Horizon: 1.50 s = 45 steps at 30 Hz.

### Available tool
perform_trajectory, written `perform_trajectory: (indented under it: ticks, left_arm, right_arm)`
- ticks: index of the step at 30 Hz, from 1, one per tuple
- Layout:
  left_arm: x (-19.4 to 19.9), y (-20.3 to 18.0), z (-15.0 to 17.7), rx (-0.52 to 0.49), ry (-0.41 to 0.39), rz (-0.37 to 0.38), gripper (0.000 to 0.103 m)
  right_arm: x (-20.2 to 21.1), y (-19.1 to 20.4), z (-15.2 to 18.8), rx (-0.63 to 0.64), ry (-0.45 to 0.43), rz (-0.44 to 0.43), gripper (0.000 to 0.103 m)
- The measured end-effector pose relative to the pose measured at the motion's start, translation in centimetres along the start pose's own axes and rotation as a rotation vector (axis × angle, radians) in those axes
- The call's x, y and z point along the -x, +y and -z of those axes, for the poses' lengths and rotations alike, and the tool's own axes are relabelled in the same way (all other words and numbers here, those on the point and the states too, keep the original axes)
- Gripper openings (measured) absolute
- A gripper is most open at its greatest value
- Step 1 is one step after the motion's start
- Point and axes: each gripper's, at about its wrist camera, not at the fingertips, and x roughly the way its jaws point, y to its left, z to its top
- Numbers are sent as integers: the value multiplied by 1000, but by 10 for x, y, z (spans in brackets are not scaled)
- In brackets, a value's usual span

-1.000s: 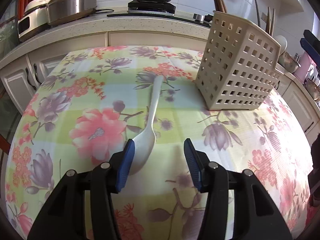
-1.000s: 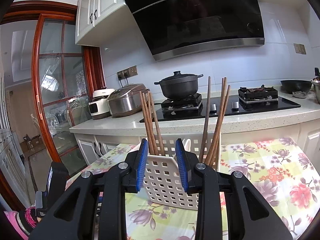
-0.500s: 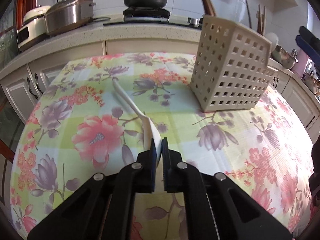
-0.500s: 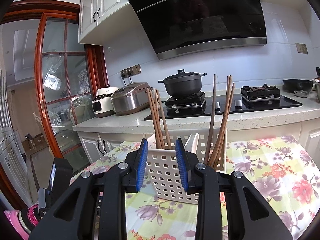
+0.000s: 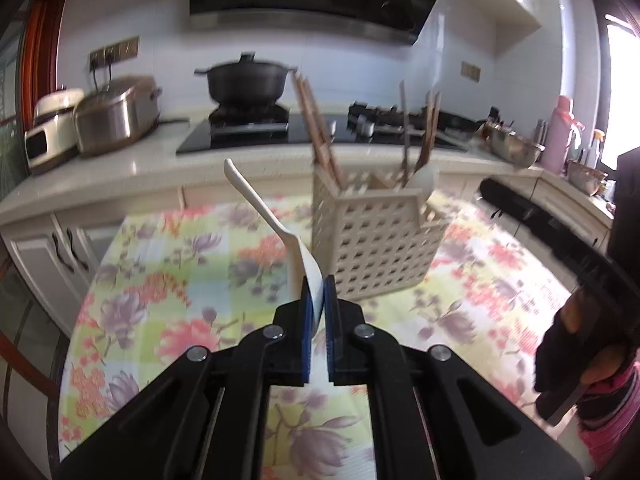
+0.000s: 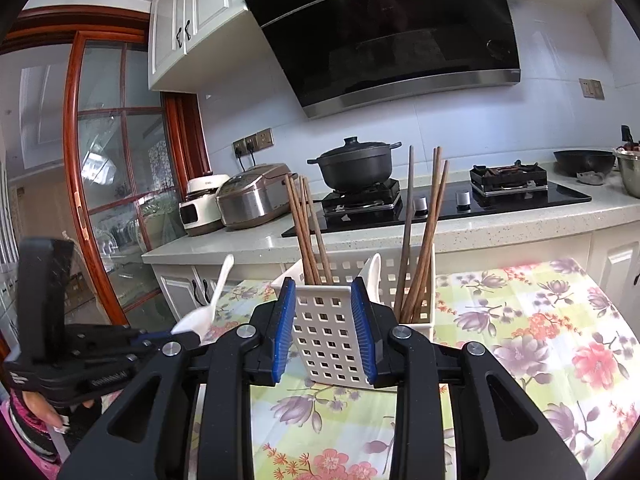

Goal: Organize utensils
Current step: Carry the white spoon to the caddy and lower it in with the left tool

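My left gripper (image 5: 316,292) is shut on the bowl of a white spoon (image 5: 272,220) and holds it above the table, handle pointing up and to the left. The spoon also shows at the left of the right wrist view (image 6: 208,304). A cream perforated utensil holder (image 5: 376,240) stands on the floral tablecloth just right of the spoon, with wooden chopsticks (image 5: 316,132) and another white spoon (image 5: 424,176) in it. My right gripper (image 6: 324,336) is open, its fingers either side of the near corner of the holder (image 6: 332,336), without gripping it.
The table has a floral cloth (image 5: 180,292). Behind it runs a counter with a rice cooker (image 5: 116,114), a black pot (image 5: 248,80) on the hob and steel bowls (image 5: 516,148) at the right. A glass door (image 6: 112,184) is at the left.
My left gripper closed on the spoon's bowl and lifted it off the table, tilting up toward the holder. The right gripper stayed open and moved slightly closer to the holder.
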Motion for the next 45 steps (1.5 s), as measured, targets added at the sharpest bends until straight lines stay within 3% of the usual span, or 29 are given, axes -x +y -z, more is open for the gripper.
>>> perform_trajectory:
  ticks: [9,14,24,29,35,40,45]
  left_arm:
    - [16,-37,-33,-66,-54,67,5]
    - [11,-49,-46,-55,10,197,5]
    - [9,-68,-54,-99,11,184,6]
    - [18,-73,-55,-117,-2,197,8]
    - [20,-71,-52,-136,-40,125,8]
    - [23,-59,-59,-100,-56,154,8]
    - [30,-54,-86,-70,-73,202,8]
  right_arm:
    - [25,-3,-12,17,-41,14,30]
    - [32,-10,-16,-7,-57,18,30]
    - [34,-17,-18,-8,-63,29,30]
    - [28,-14,-16,38,-21,33,30]
    - [31,-16,-16,10,-26,25,30]
    - [32,-15,-17,21,-28,31,30]
    - [31,-16,-16,2,-30,33,30]
